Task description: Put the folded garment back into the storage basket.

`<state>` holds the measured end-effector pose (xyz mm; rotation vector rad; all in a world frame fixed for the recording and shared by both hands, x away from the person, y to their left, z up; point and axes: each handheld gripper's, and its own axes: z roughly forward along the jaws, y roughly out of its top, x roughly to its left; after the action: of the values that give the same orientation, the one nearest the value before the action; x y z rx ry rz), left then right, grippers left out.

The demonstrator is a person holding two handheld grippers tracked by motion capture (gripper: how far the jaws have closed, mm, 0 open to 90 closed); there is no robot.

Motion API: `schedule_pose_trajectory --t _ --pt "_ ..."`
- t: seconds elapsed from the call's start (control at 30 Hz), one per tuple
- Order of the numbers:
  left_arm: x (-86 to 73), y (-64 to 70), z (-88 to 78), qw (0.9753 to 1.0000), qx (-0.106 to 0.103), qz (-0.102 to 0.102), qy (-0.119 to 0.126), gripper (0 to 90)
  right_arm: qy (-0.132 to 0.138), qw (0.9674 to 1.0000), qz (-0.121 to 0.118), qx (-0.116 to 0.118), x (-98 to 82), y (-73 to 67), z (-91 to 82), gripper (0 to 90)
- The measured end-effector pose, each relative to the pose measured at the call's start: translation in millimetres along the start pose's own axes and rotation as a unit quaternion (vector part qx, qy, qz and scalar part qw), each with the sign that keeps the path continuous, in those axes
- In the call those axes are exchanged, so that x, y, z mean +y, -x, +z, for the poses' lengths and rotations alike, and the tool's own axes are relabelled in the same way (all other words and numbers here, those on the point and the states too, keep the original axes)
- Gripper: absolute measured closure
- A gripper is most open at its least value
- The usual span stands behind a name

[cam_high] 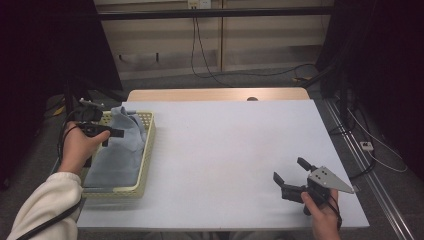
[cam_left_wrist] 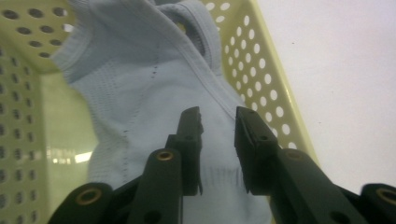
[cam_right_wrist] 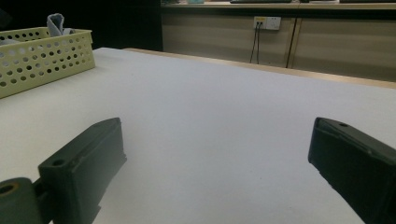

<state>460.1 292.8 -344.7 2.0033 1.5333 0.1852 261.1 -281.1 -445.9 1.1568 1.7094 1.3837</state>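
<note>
High view: left hand over basket

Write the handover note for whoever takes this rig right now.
Left gripper: over the basket, jaws narrowly apart just above the light blue garment; no cloth visibly pinched between them.
Right gripper: jaws wide open, nothing between them, low over the bare white table at the near right.
Garment: bunched inside the yellow basket at the table's left edge.
Done: nothing taken out.
Left: grip the garment, likely lift it onto the table.
</note>
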Motion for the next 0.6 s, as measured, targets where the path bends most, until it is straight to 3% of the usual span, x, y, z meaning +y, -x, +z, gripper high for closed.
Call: schedule_pose_trajectory --t 0.2,0.33,0.37,0.53,0.6 --pt "0.9 8.9 0.5 0.9997 -0.017 0.010 0.013 57.5 0.000 1.0000 0.000 -0.001 0.1 0.0 -0.2 3.3" --pt "0.1 19.2 0.7 0.9992 -0.038 0.008 0.006 49.8 -0.001 1.0000 -0.003 0.001 0.1 -0.3 0.0 3.3" --pt "0.1 23.2 0.5 0.9990 -0.039 0.021 0.003 49.2 -0.001 1.0000 -0.004 0.001 0.1 -0.4 0.0 3.3" --pt "0.9 39.8 0.4 0.9975 -0.056 0.044 -0.005 43.3 -0.002 1.0000 -0.003 0.000 0.0 -0.1 0.0 3.3" --pt "0.9 46.5 1.2 0.9967 -0.063 0.050 0.003 42.8 -0.001 1.0000 -0.004 0.001 0.1 -0.2 0.3 3.3"
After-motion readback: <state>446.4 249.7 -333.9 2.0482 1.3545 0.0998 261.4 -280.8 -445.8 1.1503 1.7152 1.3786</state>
